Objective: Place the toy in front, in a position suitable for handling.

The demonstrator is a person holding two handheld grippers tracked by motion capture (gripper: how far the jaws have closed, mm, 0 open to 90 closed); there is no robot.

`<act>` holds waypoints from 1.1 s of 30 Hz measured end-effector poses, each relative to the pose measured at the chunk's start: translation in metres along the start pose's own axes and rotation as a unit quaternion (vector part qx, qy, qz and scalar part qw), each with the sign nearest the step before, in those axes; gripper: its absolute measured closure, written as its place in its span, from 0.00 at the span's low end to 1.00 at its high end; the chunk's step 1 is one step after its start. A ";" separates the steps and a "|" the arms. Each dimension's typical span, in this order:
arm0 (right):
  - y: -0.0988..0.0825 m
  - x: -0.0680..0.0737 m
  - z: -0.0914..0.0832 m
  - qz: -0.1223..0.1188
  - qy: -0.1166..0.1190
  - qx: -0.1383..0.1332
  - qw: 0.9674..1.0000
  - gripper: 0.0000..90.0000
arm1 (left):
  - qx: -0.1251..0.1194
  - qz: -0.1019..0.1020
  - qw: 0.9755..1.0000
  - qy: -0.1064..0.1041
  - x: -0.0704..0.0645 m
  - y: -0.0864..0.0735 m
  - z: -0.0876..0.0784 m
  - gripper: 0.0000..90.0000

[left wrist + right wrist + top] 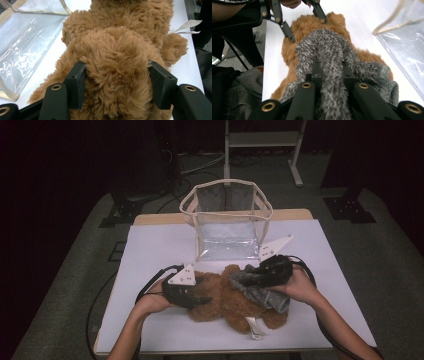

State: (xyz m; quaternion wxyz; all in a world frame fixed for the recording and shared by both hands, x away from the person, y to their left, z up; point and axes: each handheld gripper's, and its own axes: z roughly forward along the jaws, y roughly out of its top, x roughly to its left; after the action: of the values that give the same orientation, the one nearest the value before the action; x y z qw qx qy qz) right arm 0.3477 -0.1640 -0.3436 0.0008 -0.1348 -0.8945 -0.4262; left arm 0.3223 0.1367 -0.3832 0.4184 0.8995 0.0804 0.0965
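Brown plush fills the gap between the left gripper's (113,82) fingers (77,80), which stand about half open with both pads pressed into a rounded part of the teddy bear (117,50). Grey fuzzy cloth (332,57) is pinched in the nearly closed fingers (318,72) of the right gripper (332,75), a narrow fold of it squeezed between the pads while the rest drapes over the bear.

In the high view the teddy bear (225,297) lies flat near the middle of the white worktop (150,250). The left gripper (187,292) comes at it from 9 o'clock and the right gripper (265,272) from 2 o'clock, with the grey cloth (262,292) spread over the bear's 3 o'clock end. A white tag (255,327) sticks out at the bear's 5 o'clock edge.

Just beyond the bear, at 12 o'clock, a clear plastic bag with cream trim (227,217) stands upright and open at the top.
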 end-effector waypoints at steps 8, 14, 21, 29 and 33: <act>0.019 -0.005 0.028 -0.019 0.013 0.023 0.999 0.86 | 0.010 0.025 1.000 0.001 -0.007 0.007 0.002 0.42; 0.010 -0.018 0.007 0.006 -0.009 -0.001 1.000 0.86 | 0.010 0.028 1.000 0.000 -0.009 0.007 0.001 0.43; -0.027 -0.030 -0.025 0.057 -0.026 -0.028 0.998 0.86 | 0.008 0.026 1.000 0.001 -0.005 0.006 -0.002 0.41; -0.039 -0.012 -0.021 0.054 -0.011 -0.041 0.998 0.86 | 0.014 0.024 1.000 0.000 -0.003 0.008 -0.010 0.39; -0.039 -0.004 -0.018 0.048 -0.007 -0.037 0.998 0.86 | 0.008 0.016 1.000 -0.008 -0.002 0.007 -0.010 0.37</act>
State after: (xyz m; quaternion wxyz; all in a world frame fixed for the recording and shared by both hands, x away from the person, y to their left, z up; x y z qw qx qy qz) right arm 0.3397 -0.2023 -0.3621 0.0097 -0.1805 -0.8707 -0.4575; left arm 0.3187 0.1388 -0.3715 0.4102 0.9047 0.0639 0.0954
